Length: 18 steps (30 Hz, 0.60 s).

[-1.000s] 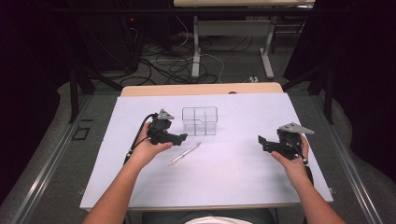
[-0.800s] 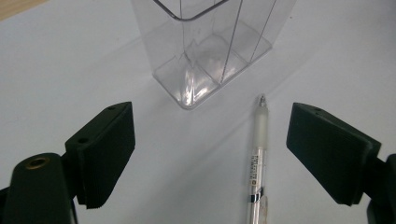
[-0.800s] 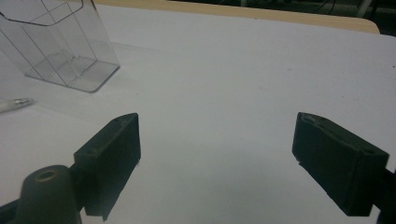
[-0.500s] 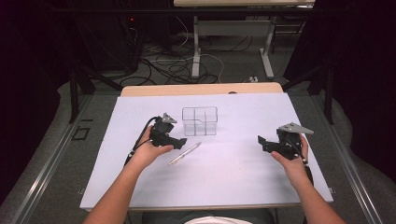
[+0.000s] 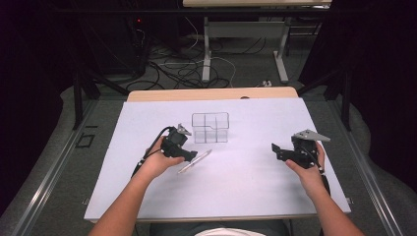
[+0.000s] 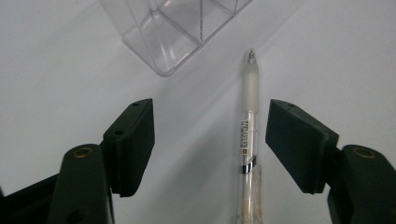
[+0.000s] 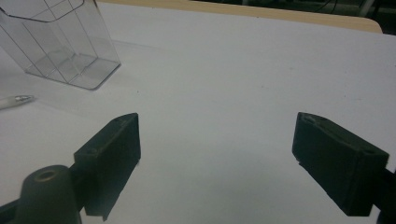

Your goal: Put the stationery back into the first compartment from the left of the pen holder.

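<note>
Both left gripper (image 6: pixel 210 140) fingers (image 6: pixel 133 144) straddle the pen (image 6: pixel 247 135), untouched.

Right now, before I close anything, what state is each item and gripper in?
Pen: lying flat on the table, between the open jaws of the left gripper, not gripped.
Clear divided organizer: upright, compartments empty.
Left gripper: open, straddling the pen.
Right gripper: open, holding nothing, over bare table.

A divided organiser (image 5: pixel 210 127) stands on the counter (image 5: pixel 246 187) toward its far edge, near the middle. A pen (image 5: pixel 195 161) lies just before it, nearer the left edge, between the left gripper's (image 5: pixel 188 155) fingers (image 6: pixel 133 140).
</note>
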Tool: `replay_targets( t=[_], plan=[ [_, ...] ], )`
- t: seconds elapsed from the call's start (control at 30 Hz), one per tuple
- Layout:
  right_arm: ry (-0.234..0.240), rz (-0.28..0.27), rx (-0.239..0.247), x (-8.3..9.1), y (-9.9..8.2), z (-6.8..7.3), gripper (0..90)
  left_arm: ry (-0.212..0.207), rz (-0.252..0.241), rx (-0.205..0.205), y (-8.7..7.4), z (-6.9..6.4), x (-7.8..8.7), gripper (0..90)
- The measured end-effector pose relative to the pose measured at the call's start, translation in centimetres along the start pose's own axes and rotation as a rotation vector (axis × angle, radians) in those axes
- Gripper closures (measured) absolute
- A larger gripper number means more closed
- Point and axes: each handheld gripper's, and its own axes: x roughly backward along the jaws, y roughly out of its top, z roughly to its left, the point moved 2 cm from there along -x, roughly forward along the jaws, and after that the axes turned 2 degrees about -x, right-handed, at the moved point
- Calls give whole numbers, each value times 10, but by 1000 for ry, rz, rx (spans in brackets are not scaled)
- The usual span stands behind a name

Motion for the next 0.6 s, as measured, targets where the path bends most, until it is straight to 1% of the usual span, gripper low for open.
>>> replay_targets(
  t=[0.07, 0.1, 0.17, 0.23, 0.37, 0.5, 0.6],
  plan=[
    [4, 2, -3, -1, 0, 0, 151, -16, 21, -5, -2, -1, -3, 351],
    [5, 2, -2, -1, 0, 0, 151, -15, 28, -5, -3, -2, -5, 352],
    [3, 4, -4, -1, 0, 0, 151, -26, 46, -11, -3, -3, -7, 373],
    [5, 3, 4, -2, 0, -1, 151, -33, 53, 2, -4, -4, -9, 408],
    [5, 5, 3, -2, 0, -1, 151, -58, 56, 34, -4, -2, -10, 486],
    [5, 7, -4, -2, -1, 0, 151, -71, 63, 42, -1, -5, -13, 553],
    [6, 6, 3, -2, -1, 0, 151, -72, 76, 34, 1, -6, -16, 587]
  ],
)
